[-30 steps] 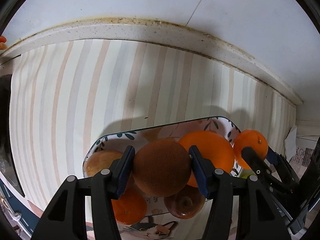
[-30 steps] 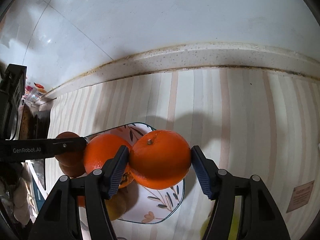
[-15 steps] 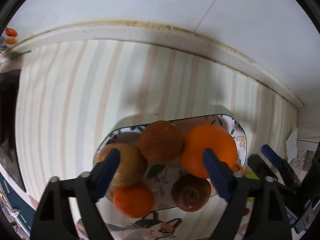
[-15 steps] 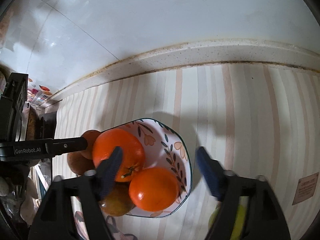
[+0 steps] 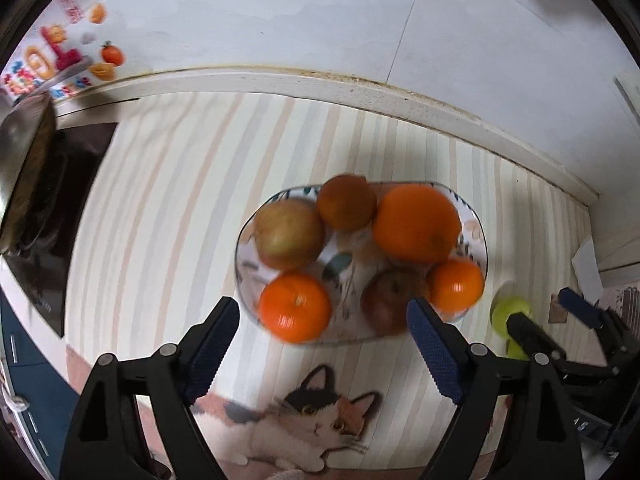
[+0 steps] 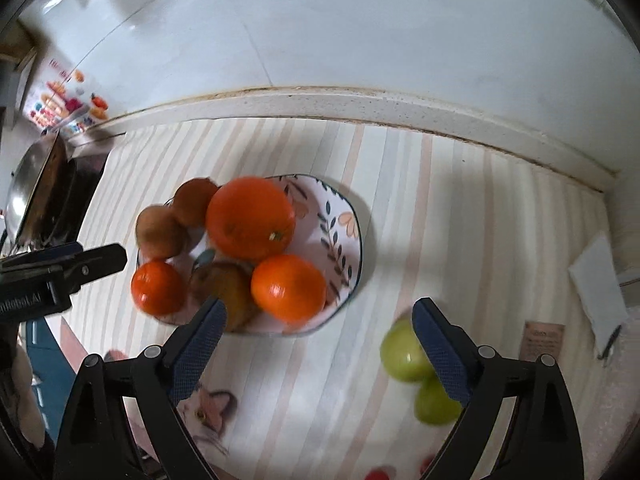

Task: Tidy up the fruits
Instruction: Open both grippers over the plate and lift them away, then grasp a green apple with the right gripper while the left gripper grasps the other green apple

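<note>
A floral plate (image 5: 478, 236) (image 6: 340, 224) on the striped mat holds several fruits: a big orange (image 5: 416, 222) (image 6: 250, 218), a brown rough fruit (image 5: 346, 202) (image 6: 194, 202), a yellowish apple (image 5: 290, 234), a reddish apple (image 5: 388, 300), and two small oranges (image 5: 294, 306) (image 6: 288, 288). My left gripper (image 5: 322, 348) is open and empty above the plate's near edge. My right gripper (image 6: 316, 350) is open and empty, near the plate's front right. Two green fruits (image 6: 404, 350) (image 5: 510, 310) lie on the mat right of the plate.
A dark stove (image 5: 52, 216) with a metal pan (image 5: 22, 148) stands at the left. The tiled wall and its ledge (image 6: 360, 104) run behind the mat. A white paper (image 6: 598, 284) lies at the right. A cat picture (image 5: 320, 420) marks the mat's near edge.
Both grippers opened and let go of their fruits, the brown fruit and a small orange, onto the plate. Both have pulled up and back from the plate.
</note>
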Tool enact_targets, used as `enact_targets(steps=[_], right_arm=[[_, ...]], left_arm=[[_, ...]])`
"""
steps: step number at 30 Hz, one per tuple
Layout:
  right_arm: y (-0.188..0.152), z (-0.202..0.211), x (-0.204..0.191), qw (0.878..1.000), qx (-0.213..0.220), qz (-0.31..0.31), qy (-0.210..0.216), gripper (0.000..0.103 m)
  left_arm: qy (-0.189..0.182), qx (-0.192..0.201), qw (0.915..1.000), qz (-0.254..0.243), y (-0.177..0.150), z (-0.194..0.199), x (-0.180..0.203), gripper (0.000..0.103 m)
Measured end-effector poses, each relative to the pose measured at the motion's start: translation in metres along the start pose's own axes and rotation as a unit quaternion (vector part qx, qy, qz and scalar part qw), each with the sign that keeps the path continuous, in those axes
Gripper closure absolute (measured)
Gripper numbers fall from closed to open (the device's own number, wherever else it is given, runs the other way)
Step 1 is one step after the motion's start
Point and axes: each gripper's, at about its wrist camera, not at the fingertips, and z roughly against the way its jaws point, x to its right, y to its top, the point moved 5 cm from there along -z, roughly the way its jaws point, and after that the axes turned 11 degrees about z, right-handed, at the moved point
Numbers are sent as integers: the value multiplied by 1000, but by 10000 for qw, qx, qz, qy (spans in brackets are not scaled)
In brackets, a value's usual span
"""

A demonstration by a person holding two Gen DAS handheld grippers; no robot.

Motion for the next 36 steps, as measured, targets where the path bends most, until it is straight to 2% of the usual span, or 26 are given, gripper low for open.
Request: enact_targets(steps=[8,19,26,36], right_arm=[[-19,57,-23,9993,303,231,-57,7],[-33,129,-44,9961,798,364,22,7],[-44,161,-53,9942,990,410,76,7],[-55,175,-56,9933,1067,417,173,7]], left_arm=[[-42,444,9989,120,-39,48,-15,17],[-225,994,9947,133,-68,111,-19,17],[-308,1093,9934,145,-85,131,-18,17],[-316,1247,9916,141,-99,148,-13,17]])
